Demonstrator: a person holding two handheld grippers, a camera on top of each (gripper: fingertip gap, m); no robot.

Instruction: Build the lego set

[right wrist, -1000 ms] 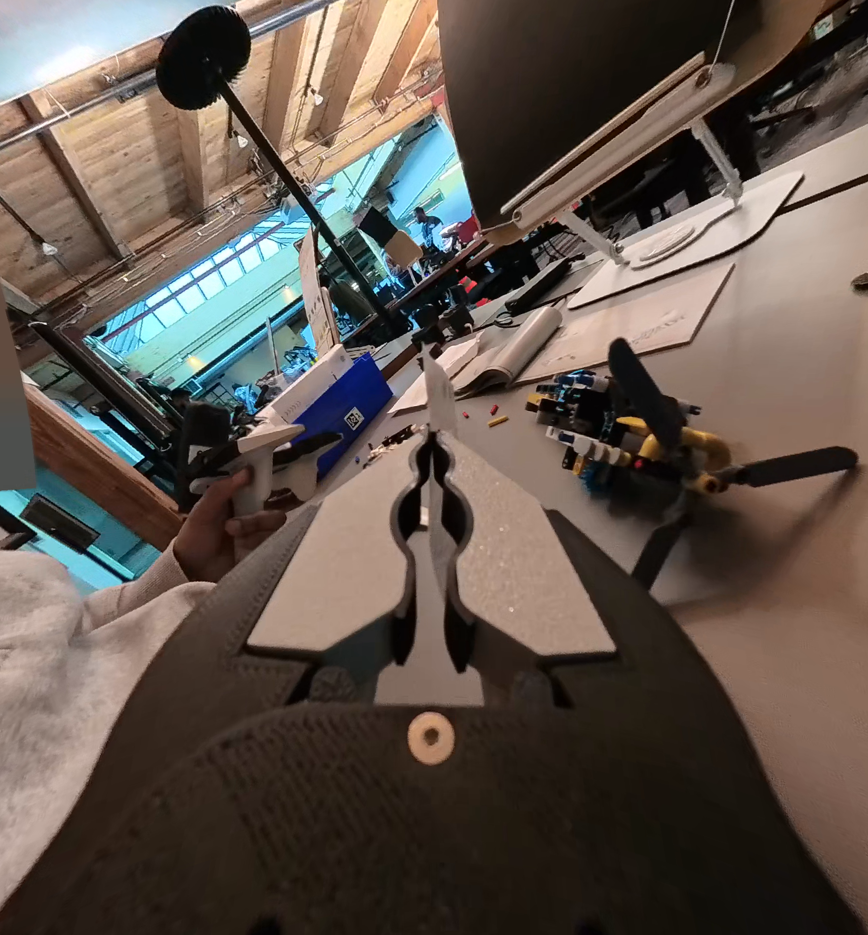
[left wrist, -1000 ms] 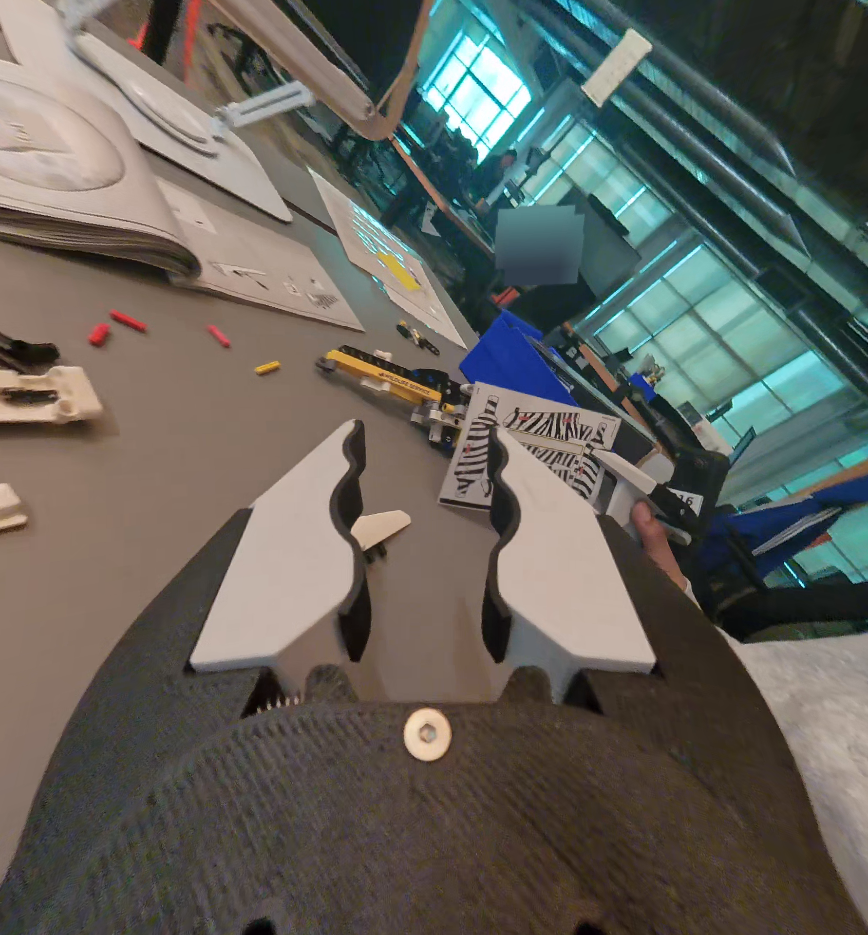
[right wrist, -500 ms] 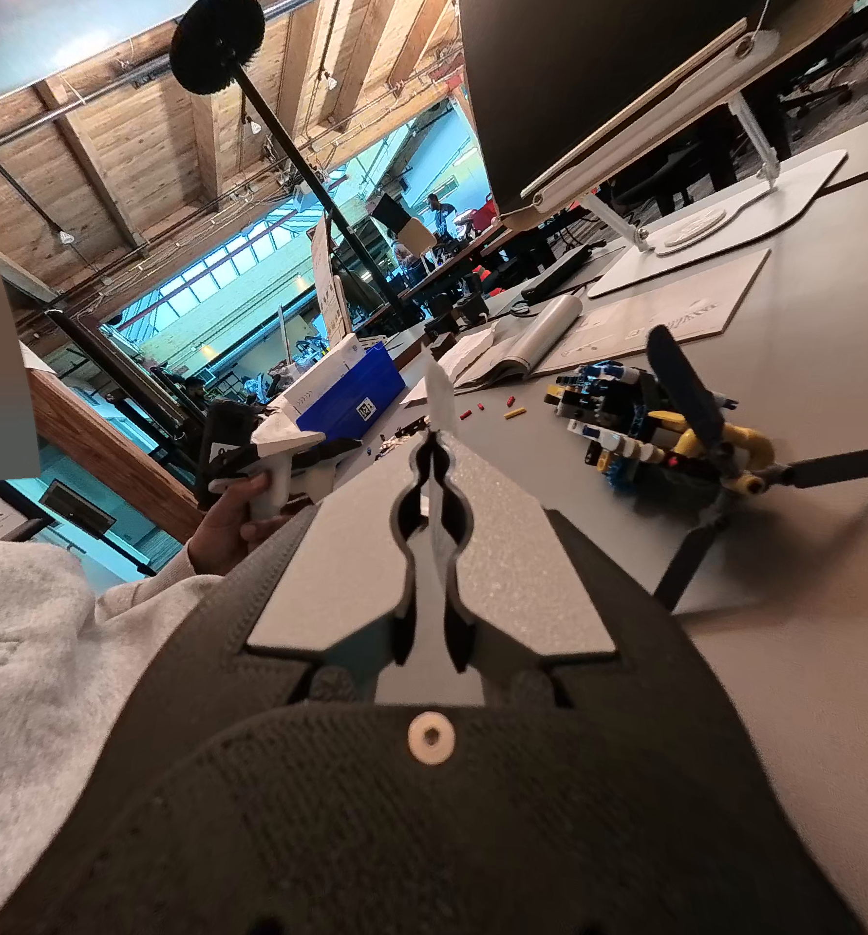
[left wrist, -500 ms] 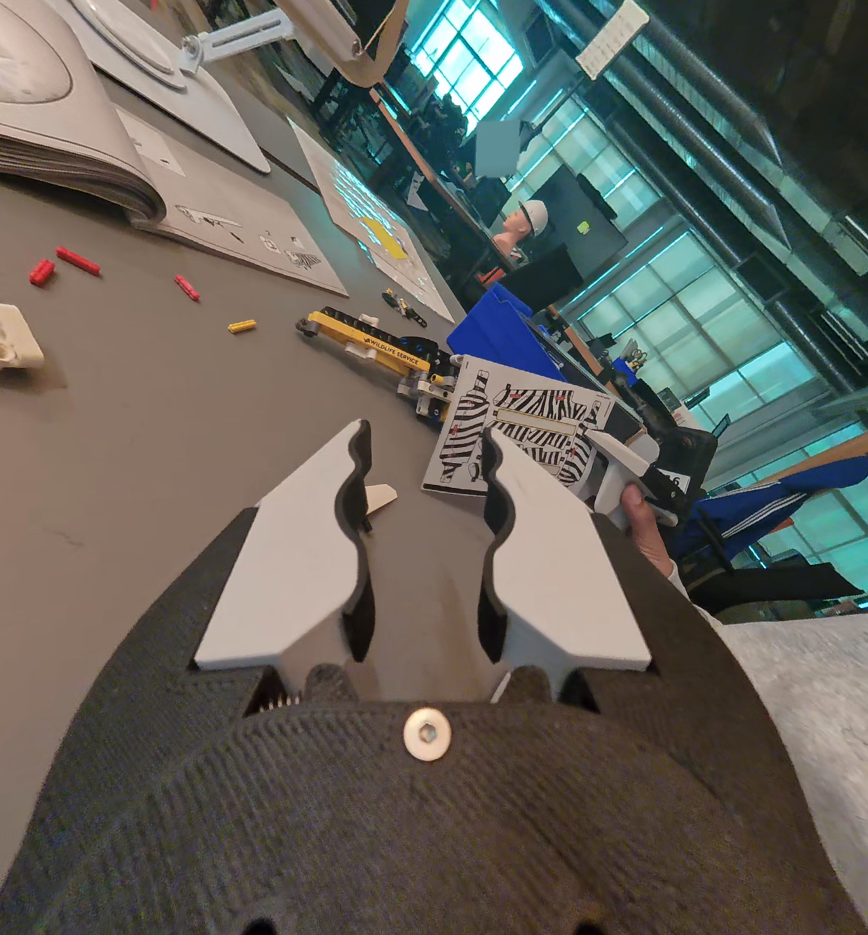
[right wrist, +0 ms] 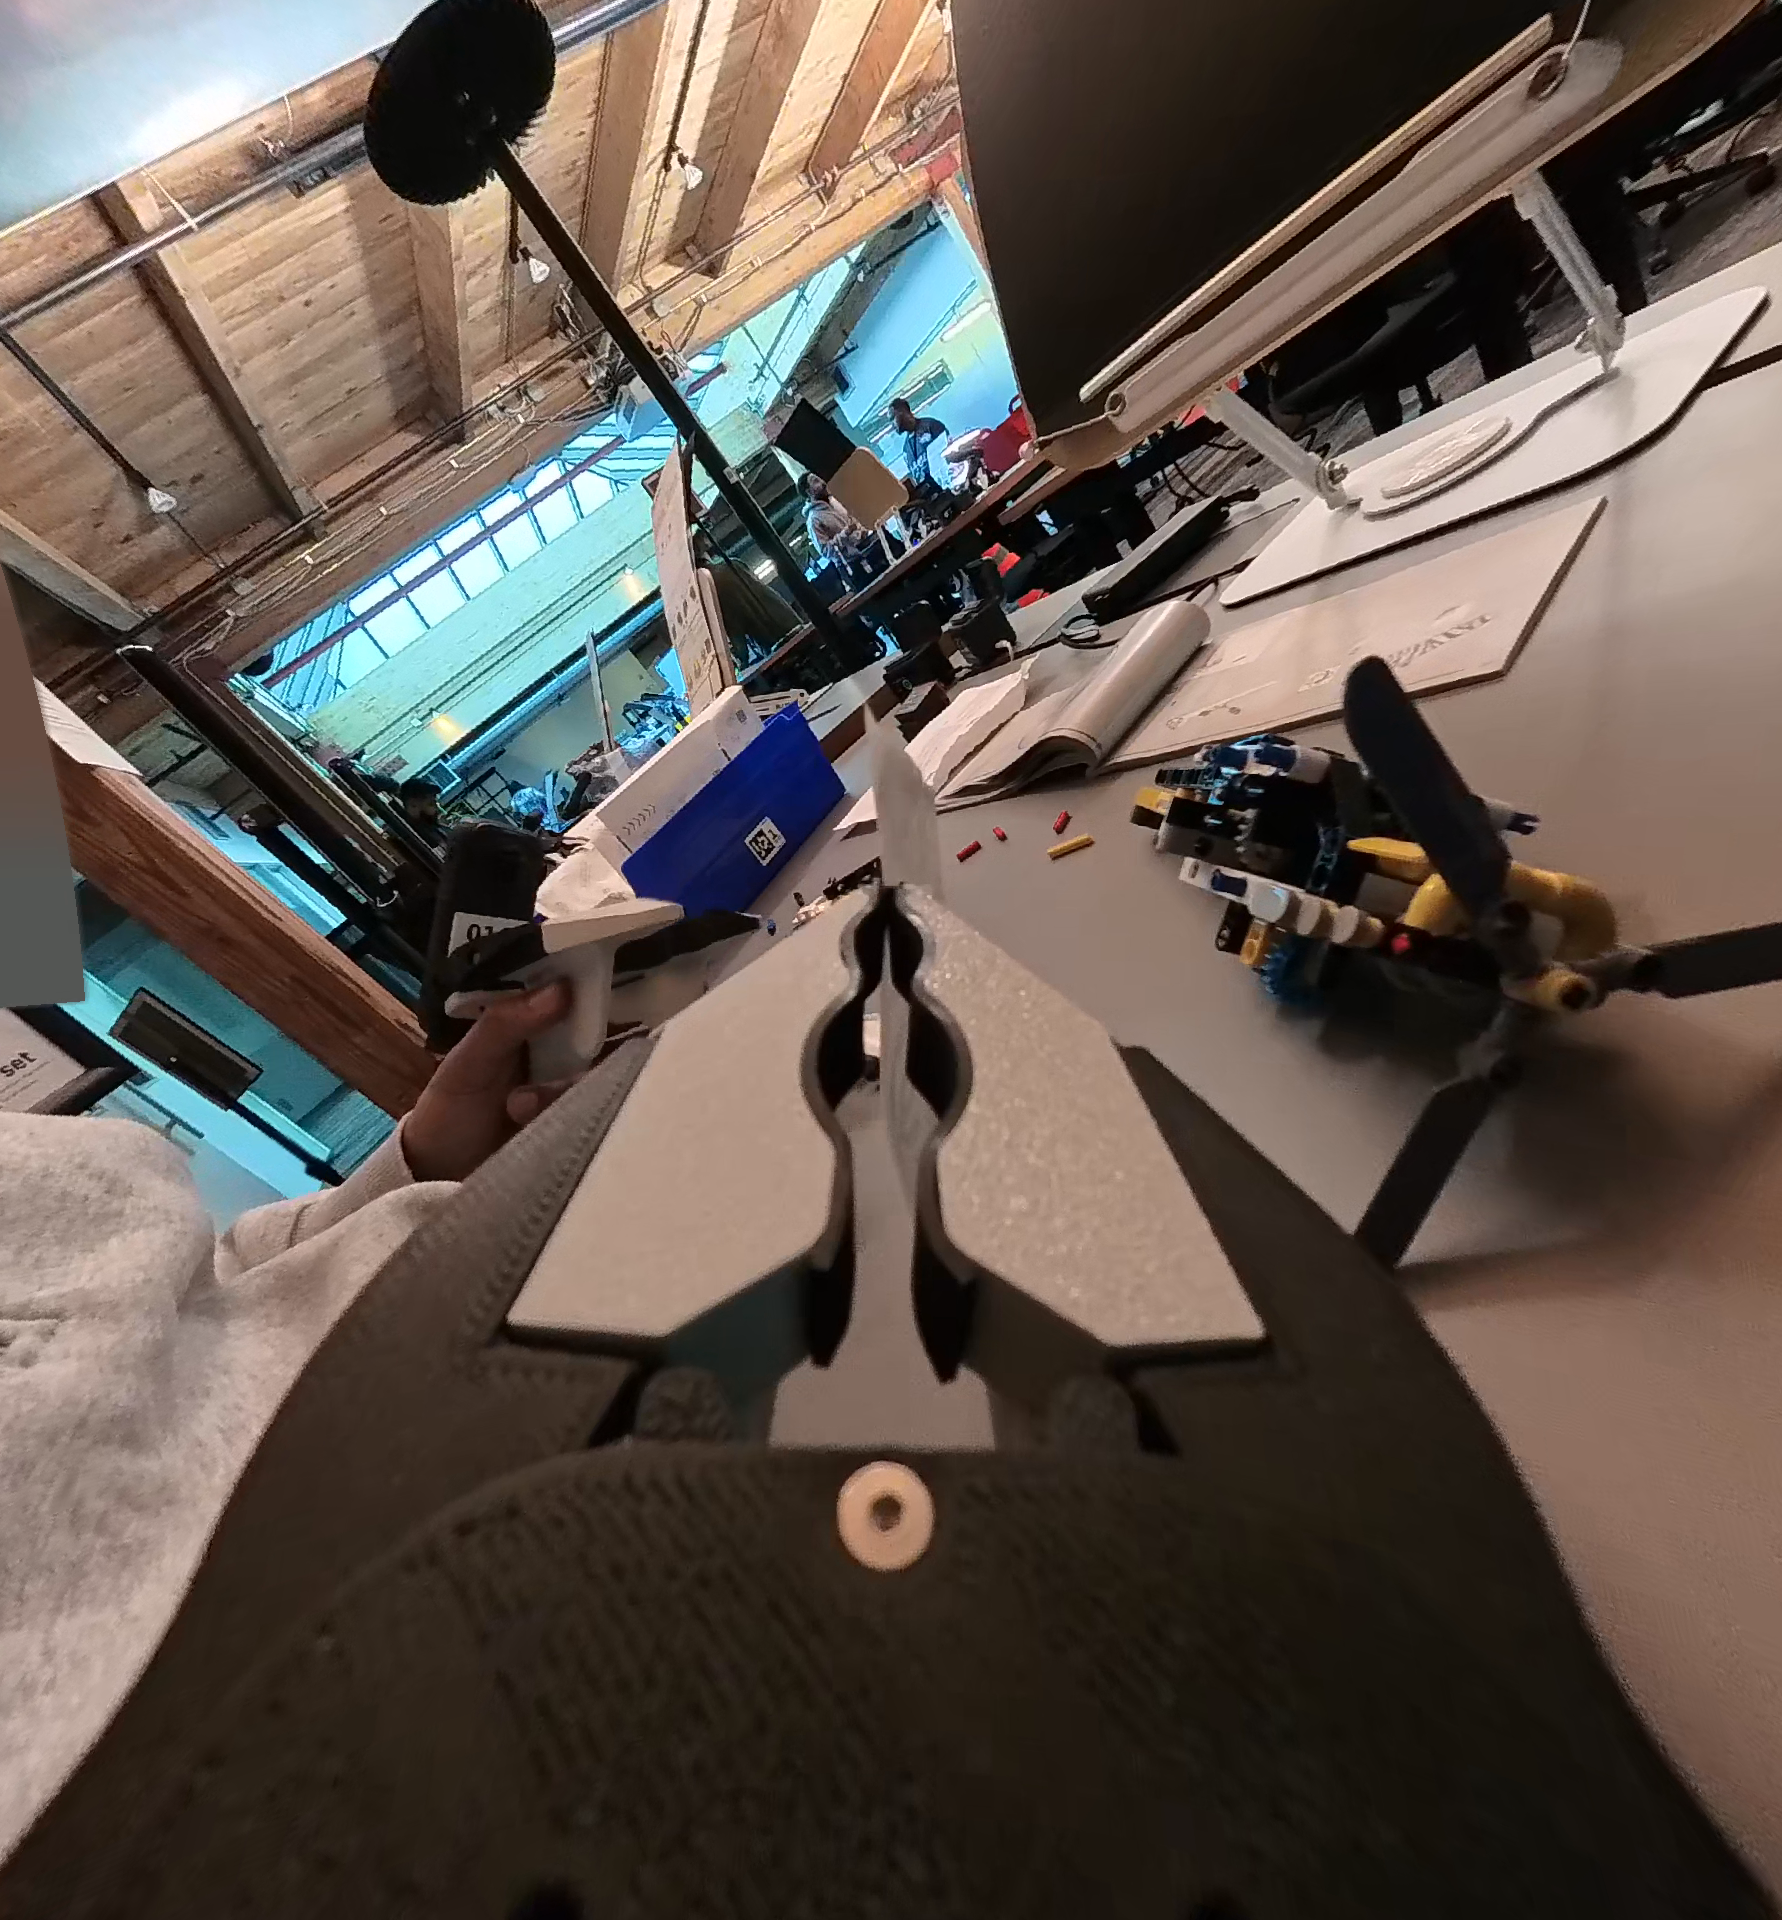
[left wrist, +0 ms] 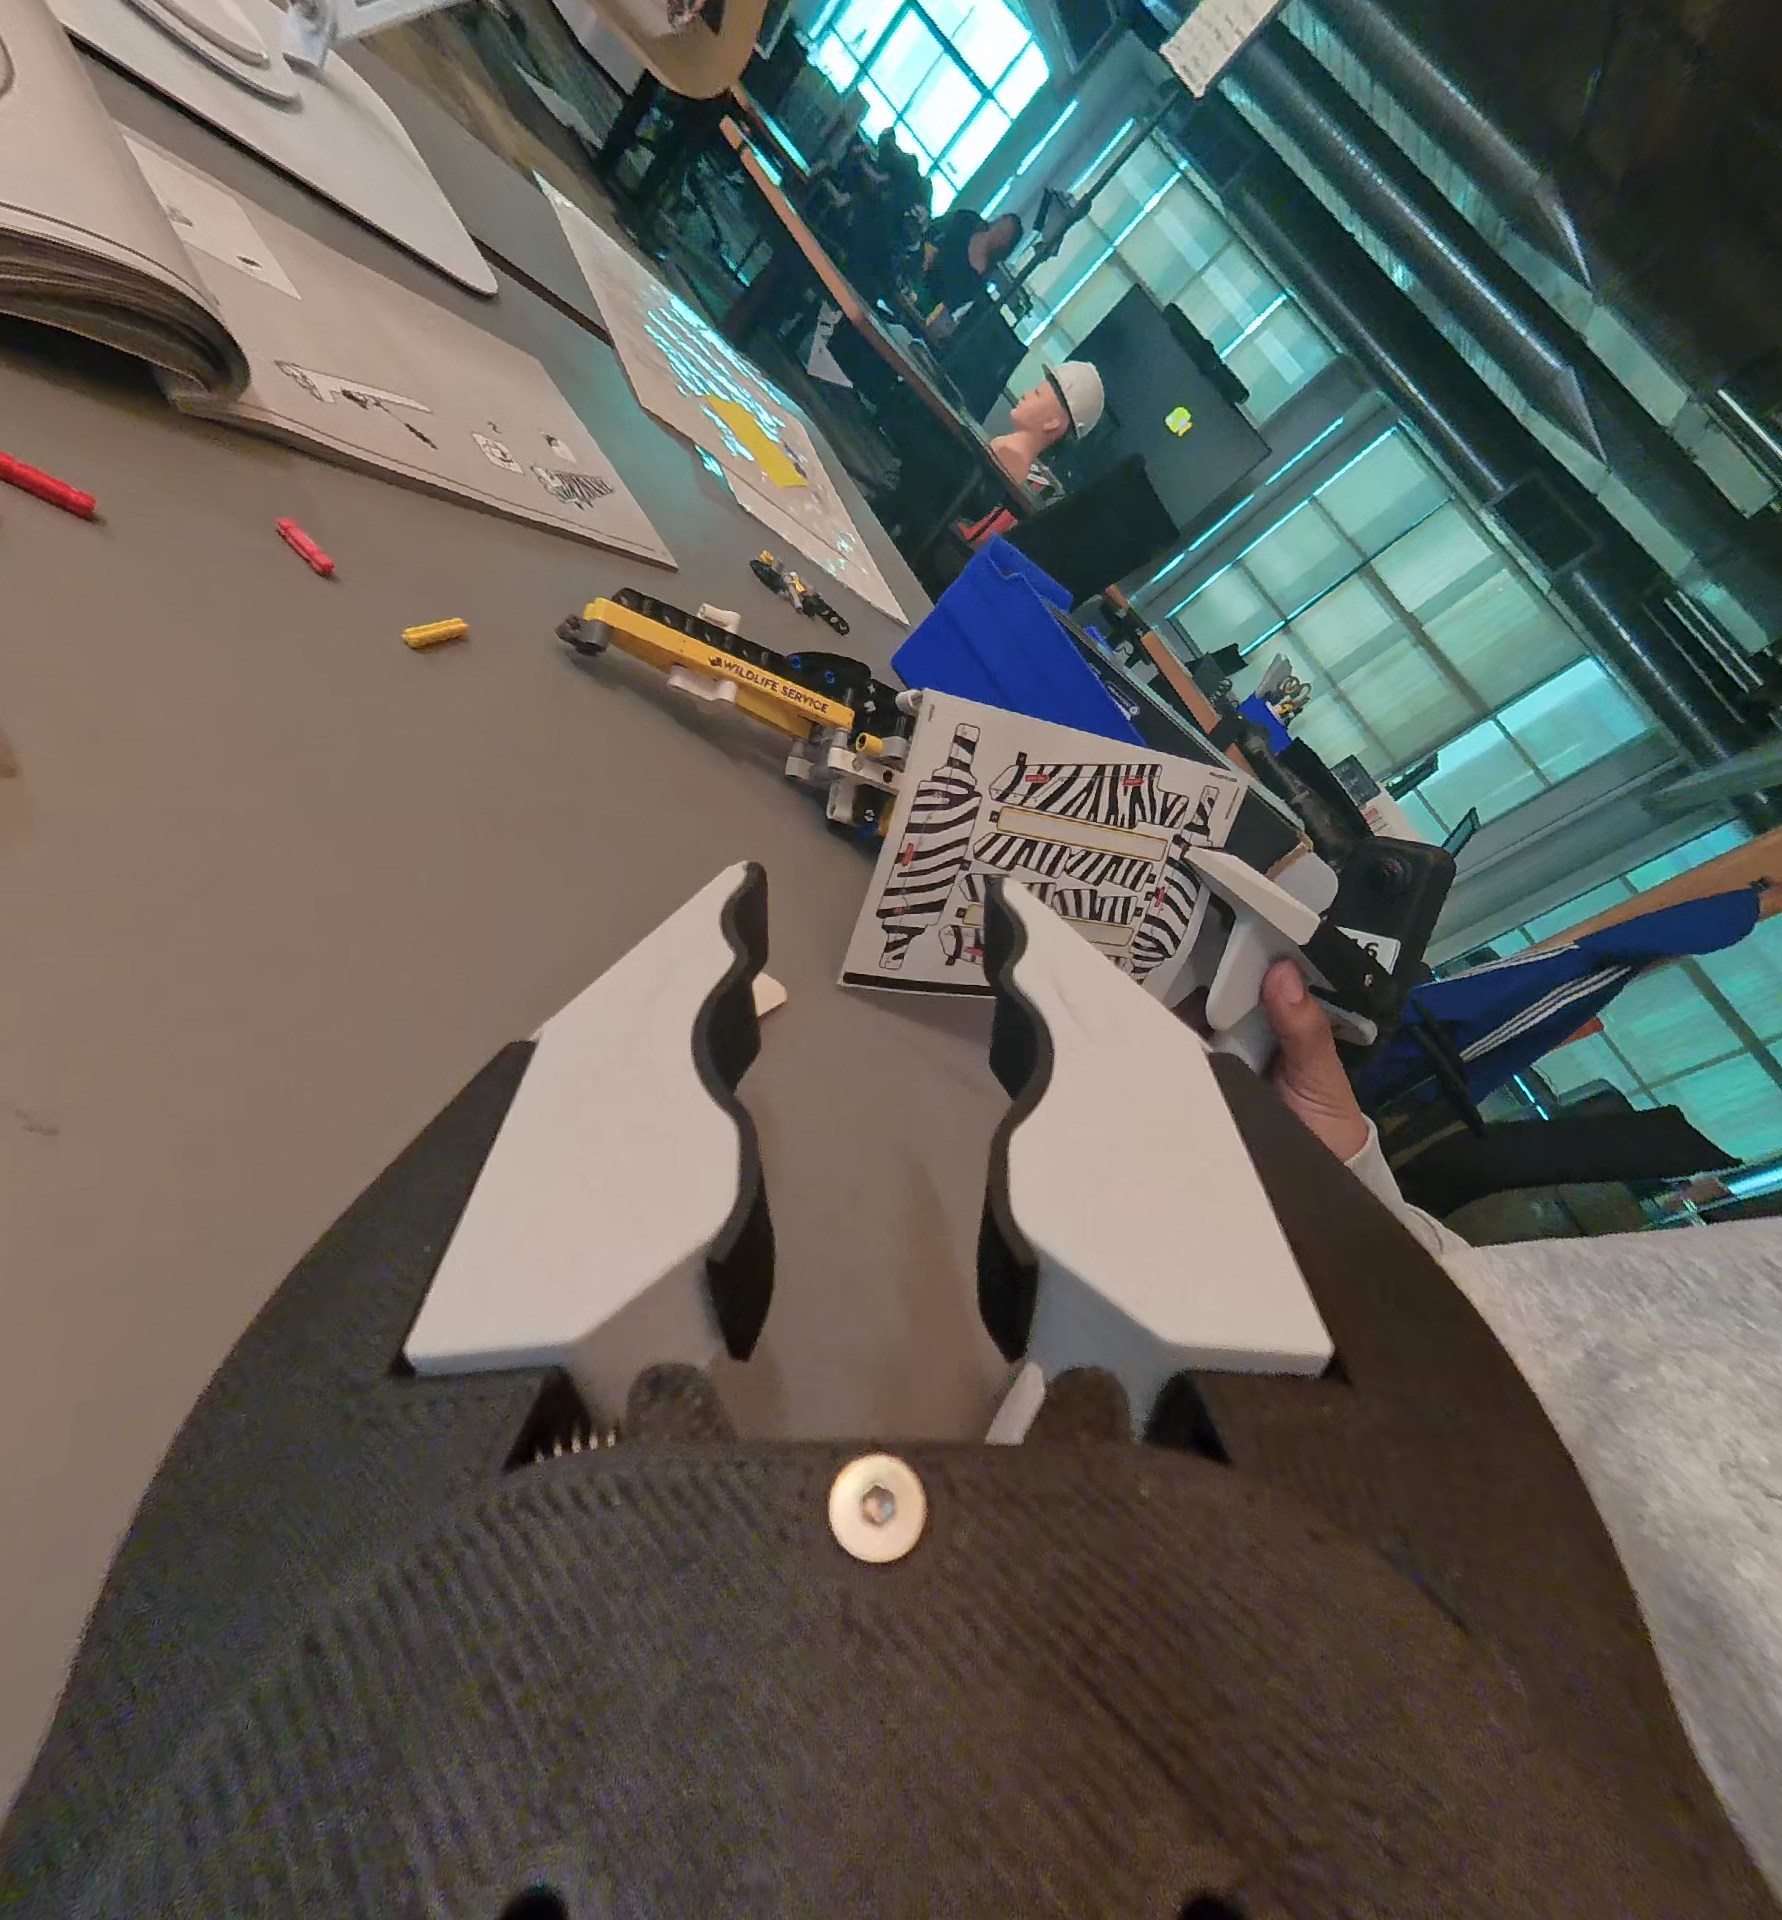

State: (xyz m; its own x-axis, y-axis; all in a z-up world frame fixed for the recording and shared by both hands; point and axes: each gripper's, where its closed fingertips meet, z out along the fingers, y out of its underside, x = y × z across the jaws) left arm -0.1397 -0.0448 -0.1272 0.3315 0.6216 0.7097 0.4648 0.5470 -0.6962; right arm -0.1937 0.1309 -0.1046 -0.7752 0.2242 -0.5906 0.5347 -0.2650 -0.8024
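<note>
Left wrist view: red pins [left wrist: 40,484] nearer left edge

Left wrist view: camera low over the grey table [left wrist: 243,831], tilted, looking forward along its own fingers toward the far right; sticker sheet [left wrist: 1053,842] near, windows far.

Right wrist view: also low and tilted, facing far left across the table [right wrist: 1645,1195]; rotor model [right wrist: 1386,904] near right.

Shared: open instruction book [left wrist: 87,281] [right wrist: 1074,717], blue bin [left wrist: 1001,665] [right wrist: 731,831], scattered red and yellow pins. Each view catches the other gripper held in a hand [left wrist: 1302,1060] [right wrist: 482,1070].
</note>
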